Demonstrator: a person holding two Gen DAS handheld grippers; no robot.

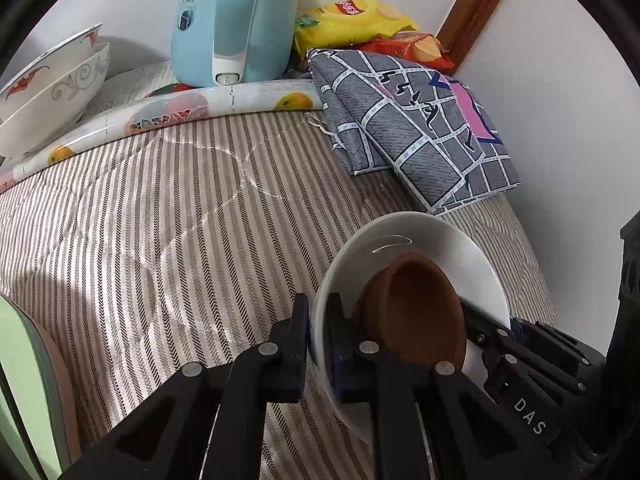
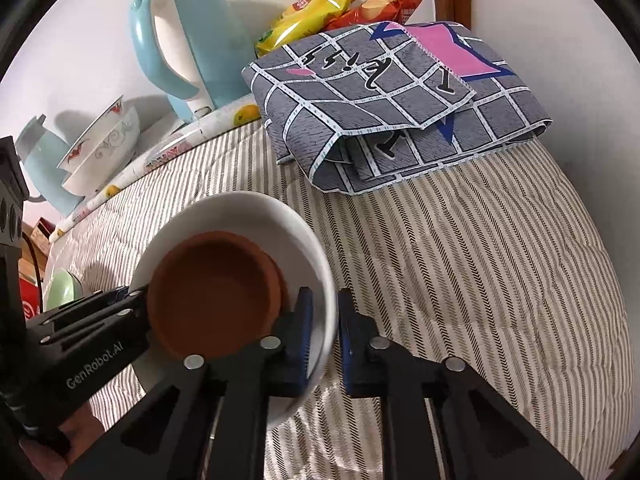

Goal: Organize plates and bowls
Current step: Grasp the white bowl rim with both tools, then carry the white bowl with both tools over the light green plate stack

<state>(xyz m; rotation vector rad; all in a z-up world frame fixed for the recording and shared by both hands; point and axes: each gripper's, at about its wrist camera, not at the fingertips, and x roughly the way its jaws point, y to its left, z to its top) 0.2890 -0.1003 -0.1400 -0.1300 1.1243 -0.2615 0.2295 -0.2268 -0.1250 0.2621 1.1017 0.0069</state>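
Both grippers slant steeply down toward the striped bedcover (image 1: 160, 240), one at each side of the white bowl (image 1: 420, 236). The left gripper (image 1: 318, 344) is closed narrow, its pads clamping the bowl's left rim, one finger outside the wall and one inside. The right gripper (image 2: 322, 340) is likewise pinched tight on the opposite rim, wall between its pads.

The white bowl (image 2: 248, 208) sits near the front of the bedcover, mouth upward and tilted a little; whether its base touches the cloth cannot be told. Inside it lies a brown dish (image 2: 216, 300), also mouth up, pushed toward the bowl's near wall.

Beyond the bowl a folded grey checked cloth (image 2: 380, 100) lies by the wall. Far left of the bowl, two patterned bowls (image 1: 48, 96) are stacked beside a pale blue kettle (image 1: 236, 20).
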